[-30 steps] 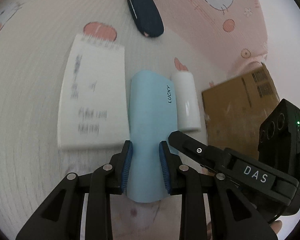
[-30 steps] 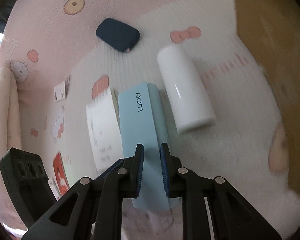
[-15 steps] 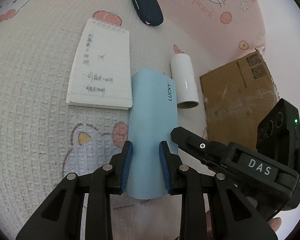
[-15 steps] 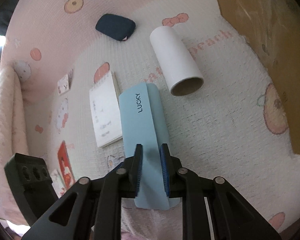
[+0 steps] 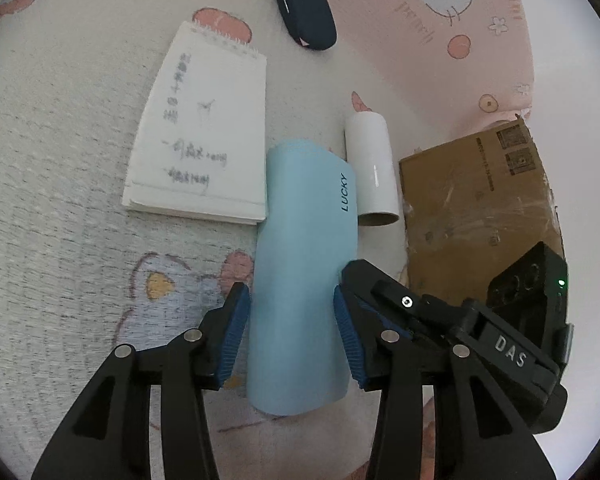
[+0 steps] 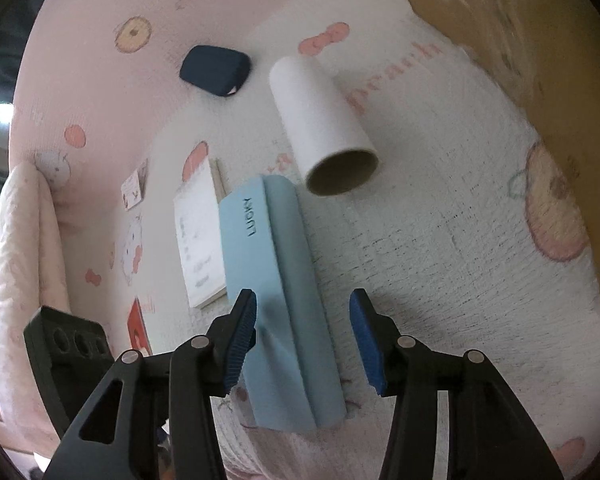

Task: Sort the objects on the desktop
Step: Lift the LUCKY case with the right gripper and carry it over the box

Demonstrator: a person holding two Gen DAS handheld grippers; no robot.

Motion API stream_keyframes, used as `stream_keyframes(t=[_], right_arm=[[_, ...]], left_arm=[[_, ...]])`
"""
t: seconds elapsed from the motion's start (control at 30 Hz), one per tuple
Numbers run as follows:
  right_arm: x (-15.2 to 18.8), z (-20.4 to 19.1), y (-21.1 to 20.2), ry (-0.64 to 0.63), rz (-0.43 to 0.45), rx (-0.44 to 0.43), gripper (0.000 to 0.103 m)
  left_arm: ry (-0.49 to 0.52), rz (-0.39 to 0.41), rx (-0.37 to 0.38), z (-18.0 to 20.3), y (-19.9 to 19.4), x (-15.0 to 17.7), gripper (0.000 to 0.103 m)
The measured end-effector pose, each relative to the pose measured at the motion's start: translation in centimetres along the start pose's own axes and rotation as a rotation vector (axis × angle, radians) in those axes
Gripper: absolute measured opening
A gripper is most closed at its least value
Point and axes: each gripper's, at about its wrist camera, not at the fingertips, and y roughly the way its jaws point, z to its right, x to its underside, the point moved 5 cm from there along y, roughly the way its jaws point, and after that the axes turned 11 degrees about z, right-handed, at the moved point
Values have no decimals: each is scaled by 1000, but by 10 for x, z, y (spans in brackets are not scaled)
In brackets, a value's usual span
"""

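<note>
Patterned cloth [image 5: 60,140] covers the desk; cardboard box [image 5: 476,208] sits at the right, notepad [image 5: 204,136] left of centre, white paper tube [image 5: 374,172] between box and blue LUCKY case [image 5: 304,272], dark pouch [image 5: 304,4] at the far end. The case lies flat, long axis along the fingers, its far corner beside the notepad edge, the tube just to its right. Left gripper [image 5: 292,328] spread, pads flanking the case's near half, about touching but not visibly squeezing. Right gripper [image 6: 302,334] spread wide, left pad against the case, right pad well clear of it. Looks like the case is being released or re-gripped: best to centre the jaws across its width, close evenly, and lift straight so notepad and tube aren't nudged.
</note>
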Motion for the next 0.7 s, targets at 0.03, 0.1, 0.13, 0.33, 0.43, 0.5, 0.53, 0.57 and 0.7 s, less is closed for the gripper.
stream_keyframes(t=[0.03, 0.1, 0.13, 0.33, 0.43, 0.5, 0.53, 0.57, 0.7], right_arm=[[0, 2, 2, 17, -1, -12, 46], [0, 5, 4, 45, -2, -34, 47], [0, 5, 4, 48, -1, -36, 47], [2, 0, 8, 77, -1, -63, 42], [0, -8, 7, 31, 6, -51, 40], [-3, -21, -1, -1, 23, -64, 40], [-5, -27, -5, -16, 32, -70, 40], [-7, -34, -9, -32, 40, -76, 40], [-14, -59, -26, -96, 75, -101, 40]], left_arm=[[0, 7, -2, 0, 0, 0, 48], [-3, 17, -2, 1, 1, 1, 48], [-5, 22, -3, 1, 1, 1, 48], [-17, 28, 8, 2, 0, 3, 42], [-16, 37, 6, 3, -5, 2, 42], [1, 53, 10, 6, -10, -1, 42], [11, 63, 14, 9, -14, -3, 42], [17, 72, 20, 11, -19, -5, 42], [37, 123, 53, 23, -41, -18, 41]])
